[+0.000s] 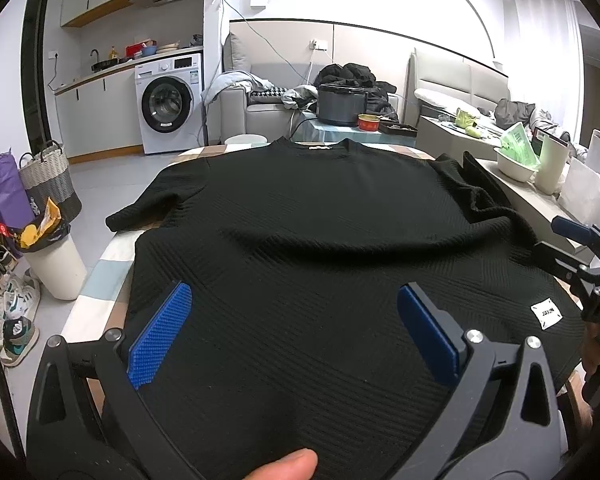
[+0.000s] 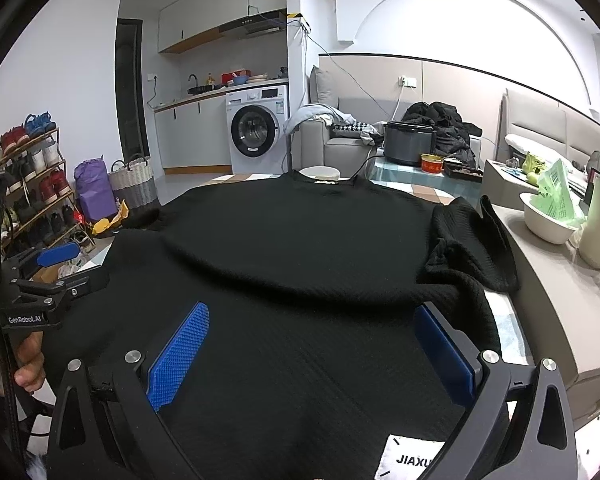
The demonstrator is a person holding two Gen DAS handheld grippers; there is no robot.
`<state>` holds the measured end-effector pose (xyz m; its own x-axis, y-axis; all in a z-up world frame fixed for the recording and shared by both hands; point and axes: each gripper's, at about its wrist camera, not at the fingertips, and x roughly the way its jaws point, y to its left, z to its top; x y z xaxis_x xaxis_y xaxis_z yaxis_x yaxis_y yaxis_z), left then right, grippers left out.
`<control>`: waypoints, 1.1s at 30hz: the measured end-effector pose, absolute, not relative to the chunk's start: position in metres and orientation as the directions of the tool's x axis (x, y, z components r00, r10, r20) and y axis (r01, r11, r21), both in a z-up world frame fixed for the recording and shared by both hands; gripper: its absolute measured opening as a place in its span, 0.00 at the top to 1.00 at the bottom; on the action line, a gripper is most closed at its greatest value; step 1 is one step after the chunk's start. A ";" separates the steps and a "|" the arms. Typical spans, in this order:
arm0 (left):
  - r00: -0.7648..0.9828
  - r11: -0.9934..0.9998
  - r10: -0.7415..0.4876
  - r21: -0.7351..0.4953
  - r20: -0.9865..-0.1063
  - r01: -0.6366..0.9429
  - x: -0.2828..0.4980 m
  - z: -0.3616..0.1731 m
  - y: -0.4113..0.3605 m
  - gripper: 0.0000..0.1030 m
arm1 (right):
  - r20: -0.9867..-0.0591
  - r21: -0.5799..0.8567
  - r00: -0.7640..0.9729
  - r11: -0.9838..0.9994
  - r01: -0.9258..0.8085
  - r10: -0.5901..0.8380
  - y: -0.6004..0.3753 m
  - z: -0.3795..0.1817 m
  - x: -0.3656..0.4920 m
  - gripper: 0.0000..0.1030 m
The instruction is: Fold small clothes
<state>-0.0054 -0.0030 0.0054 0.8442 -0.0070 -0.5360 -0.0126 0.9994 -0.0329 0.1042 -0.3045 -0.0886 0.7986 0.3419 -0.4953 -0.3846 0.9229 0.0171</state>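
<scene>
The black ribbed knit sweater [image 1: 320, 232] lies spread flat on the table with a checked cloth in pale colours [image 1: 100, 264], its neckline on the far side and its hem close to you. The sleeve on your left [image 1: 140, 212] reaches out over the table edge, and the sleeve on your right [image 2: 472, 240] is bunched and folded back on itself. A white sewn label with dark letters [image 1: 547, 315] sits on the hem at your right side.

Your left gripper [image 1: 294, 304] hovers just above the lower part of the sweater with its blue ribbed pads [image 1: 160, 340] far apart, and nothing is between them. Your right gripper [image 2: 312, 332] is also spread wide over the hem, empty, with the label just beside its right finger. In the right wrist view your hand [image 2: 28, 364] holds the handle of the left gripper.

Beyond the table stand a white front-loading washing machine [image 1: 168, 104] and a grey sofa with dark clothes piled on it [image 2: 440, 128].
</scene>
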 end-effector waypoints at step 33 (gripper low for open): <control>0.834 1.000 0.004 -0.022 -0.552 -0.020 0.000 -0.001 -0.003 0.00 | -0.518 0.039 0.786 0.927 -0.373 0.338 -0.309 -0.095 0.118 0.00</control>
<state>0.0003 -0.0027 -0.0012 0.8338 0.0041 -0.5520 -0.0197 0.9996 -0.0224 0.1184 -0.3089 -0.0953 0.7856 0.3384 -0.5179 -0.3733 0.9269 0.0393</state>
